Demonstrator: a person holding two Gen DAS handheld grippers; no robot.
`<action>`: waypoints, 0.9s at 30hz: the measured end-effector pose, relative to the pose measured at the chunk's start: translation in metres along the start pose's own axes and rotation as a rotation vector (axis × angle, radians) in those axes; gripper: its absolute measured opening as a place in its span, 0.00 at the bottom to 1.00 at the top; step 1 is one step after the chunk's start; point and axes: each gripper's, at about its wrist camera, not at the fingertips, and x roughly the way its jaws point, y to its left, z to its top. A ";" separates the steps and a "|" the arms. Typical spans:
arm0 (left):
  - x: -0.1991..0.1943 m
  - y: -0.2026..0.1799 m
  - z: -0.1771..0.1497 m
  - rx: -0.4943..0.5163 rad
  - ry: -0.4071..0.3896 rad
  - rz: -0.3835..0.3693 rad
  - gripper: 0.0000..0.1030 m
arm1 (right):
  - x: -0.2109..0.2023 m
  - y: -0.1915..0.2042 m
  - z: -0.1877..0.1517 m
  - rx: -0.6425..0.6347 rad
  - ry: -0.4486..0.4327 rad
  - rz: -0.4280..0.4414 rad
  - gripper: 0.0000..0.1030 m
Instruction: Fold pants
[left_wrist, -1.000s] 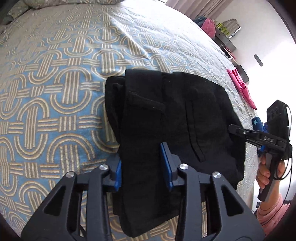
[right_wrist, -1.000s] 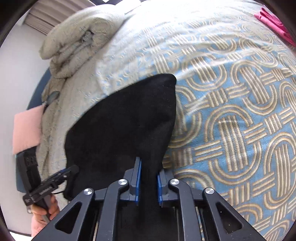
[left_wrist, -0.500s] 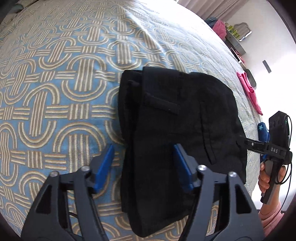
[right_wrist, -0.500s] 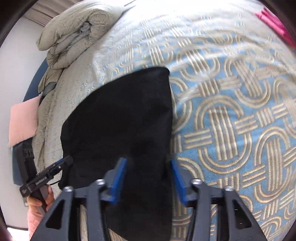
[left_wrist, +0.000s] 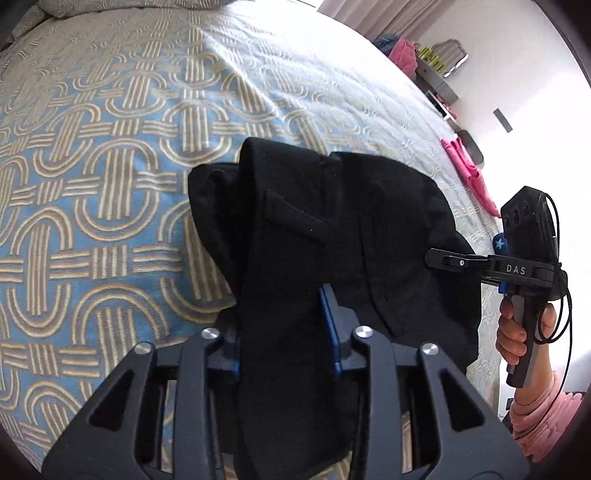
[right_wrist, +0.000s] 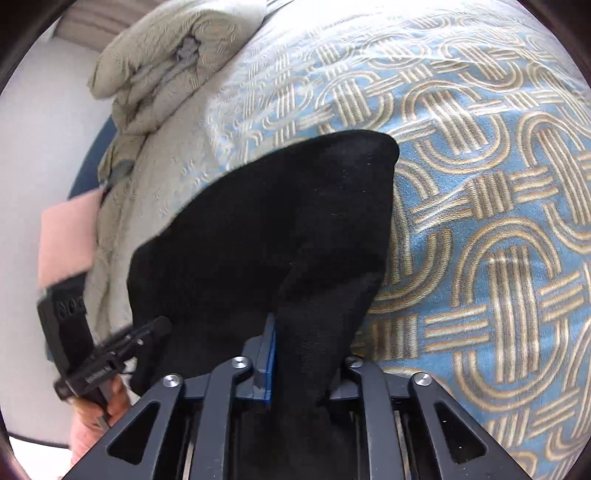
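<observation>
The pants (left_wrist: 325, 229), black and already folded into a thick bundle, lie on the bed (left_wrist: 92, 184) near its edge, and each gripper has bitten into a near end of them. The left gripper (left_wrist: 284, 328) is clenched on a thick band of cloth that runs straight away from it along its fingers; the belt-loop and pocket side is on top here, so this looks like the waist end, though black on black makes that only a fair guess. The right gripper (right_wrist: 295, 354) is likewise clenched on a raised ridge of the cloth, with the rest of the bundle spreading ahead of it and to its left. The bundle's long axis runs between the two grippers, roughly along the bed edge, and each gripper shows in the other's view at the far end of the cloth, so neither is nearer: they hold opposite ends. The coming move, I judge, turns on this: the free cloth lies forward of both, toward the middle of the bed, so any lift or fold goes that way. A rolled quilt (right_wrist: 166, 59) lies well apart at the head of the bed. No containers are in clear view.
</observation>
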 end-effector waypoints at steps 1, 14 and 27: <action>-0.005 -0.004 -0.001 0.002 -0.008 0.002 0.31 | -0.007 0.004 0.000 -0.010 -0.016 0.010 0.13; -0.036 -0.097 0.011 0.133 -0.045 -0.006 0.29 | -0.109 0.014 -0.009 -0.091 -0.138 -0.015 0.11; 0.027 -0.234 0.056 0.278 -0.018 -0.094 0.29 | -0.229 -0.066 -0.001 -0.061 -0.283 -0.156 0.11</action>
